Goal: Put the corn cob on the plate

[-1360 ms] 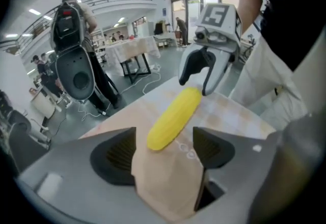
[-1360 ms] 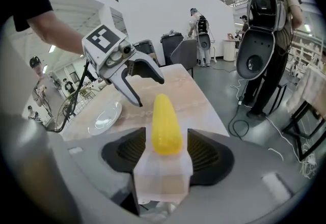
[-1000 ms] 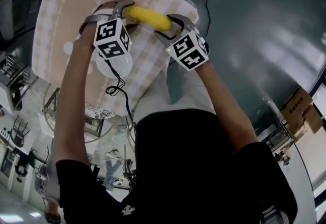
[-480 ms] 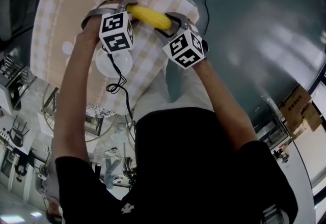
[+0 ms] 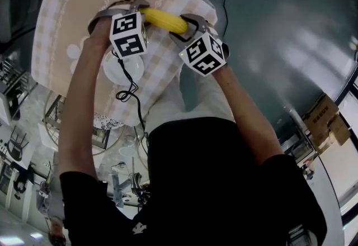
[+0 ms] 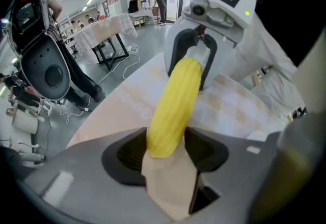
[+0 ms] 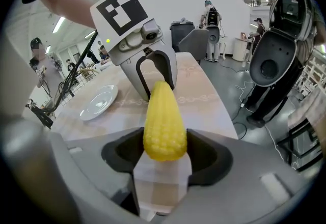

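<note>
A yellow corn cob spans the gap between my two grippers over the checked tablecloth. My left gripper has one end of it between its jaws, which are closing; in the left gripper view both pads touch the corn cob. The jaws of my right gripper are closing on the thick end, and both pads lie against the corn cob in the right gripper view. A white plate lies on the cloth below the left gripper's marker cube; the plate holds nothing.
The table's near right corner lies just beyond the right gripper, with dark floor past it. A black cable hangs off the near edge. Cardboard boxes stand on the floor at the right. People and tables show far off in the gripper views.
The left gripper's cube has shifted up and right toward the corn's end, and its jaws have narrowed round it. The right gripper and the corn have barely moved.
</note>
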The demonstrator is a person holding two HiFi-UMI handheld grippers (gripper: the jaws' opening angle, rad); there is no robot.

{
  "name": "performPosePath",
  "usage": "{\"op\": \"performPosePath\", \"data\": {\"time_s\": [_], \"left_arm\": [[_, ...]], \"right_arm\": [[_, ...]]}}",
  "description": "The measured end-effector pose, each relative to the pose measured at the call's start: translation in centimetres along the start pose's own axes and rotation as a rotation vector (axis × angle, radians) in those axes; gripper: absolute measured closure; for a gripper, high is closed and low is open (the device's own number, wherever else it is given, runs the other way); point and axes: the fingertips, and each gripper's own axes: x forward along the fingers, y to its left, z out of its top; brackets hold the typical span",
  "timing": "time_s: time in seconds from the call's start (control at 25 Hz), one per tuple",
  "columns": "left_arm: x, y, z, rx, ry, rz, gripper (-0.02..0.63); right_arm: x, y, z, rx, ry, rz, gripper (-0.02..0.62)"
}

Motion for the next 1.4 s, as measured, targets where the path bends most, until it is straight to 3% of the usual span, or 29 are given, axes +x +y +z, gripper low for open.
{"op": "performPosePath", "data": {"time_s": [0.28, 0.52, 1.04, 1.4], "left_arm": [[-1.7, -1.0, -0.5, -0.038, -0.001, 0.066, 0.362], [-3.8, -2.5, -1.5, -0.124, -0.031, 0.107, 0.371], [-7.1, -9.8, -8.2, -0.423, -0.003, 0.196, 0.387], [-7.9, -15.4, -11.4, -0.617, 0.004, 0.241, 0.388]], "right_arm": [[0.0, 0.9, 0.5, -0.067, 0.002, 0.056, 0.344], [0.4, 2.4, 1.9, -0.177, 0.012, 0.120, 0.344], [2.6, 9.9, 5.7, -0.490, 0.023, 0.325, 0.344], [3.7, 15.5, 6.7, -0.651, 0.030, 0.439, 0.344]]}}
